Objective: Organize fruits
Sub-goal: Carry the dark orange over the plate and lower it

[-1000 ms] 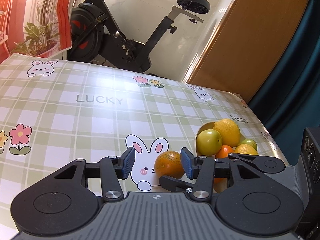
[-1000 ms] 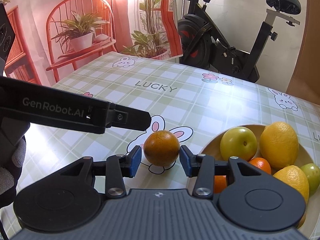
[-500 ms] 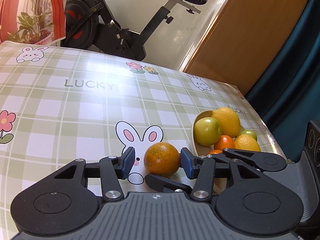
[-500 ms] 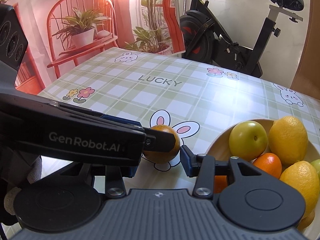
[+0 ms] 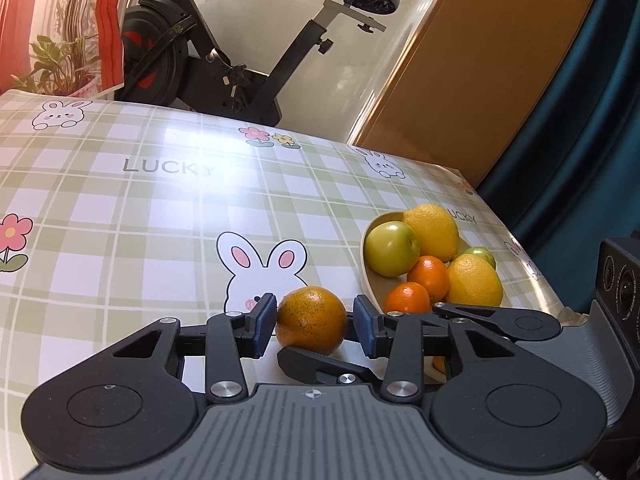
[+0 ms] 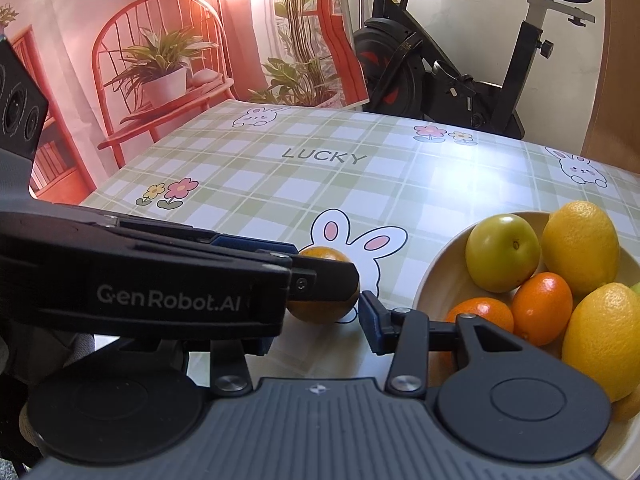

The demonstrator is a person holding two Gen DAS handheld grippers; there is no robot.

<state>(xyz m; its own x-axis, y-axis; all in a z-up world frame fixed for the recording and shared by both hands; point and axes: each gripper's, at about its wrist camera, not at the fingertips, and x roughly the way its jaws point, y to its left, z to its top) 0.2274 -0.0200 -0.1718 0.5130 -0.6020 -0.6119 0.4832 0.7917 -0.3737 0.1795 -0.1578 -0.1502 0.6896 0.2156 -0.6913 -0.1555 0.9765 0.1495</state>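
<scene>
1. Checked green tablecloth with rabbits and "LUCKY" covers the table; an exercise bike stands behind.
2. On it a speckled orange sits between the left gripper pads, jaws closing, left pad touching.
3. Right gripper flanks the same orange, jaws apart, not pressing.
4. Just right, a bowl holds lemons, green fruit and small oranges.

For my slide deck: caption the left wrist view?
Left hand-held gripper closing around a speckled orange beside the fruit bowl.
</scene>
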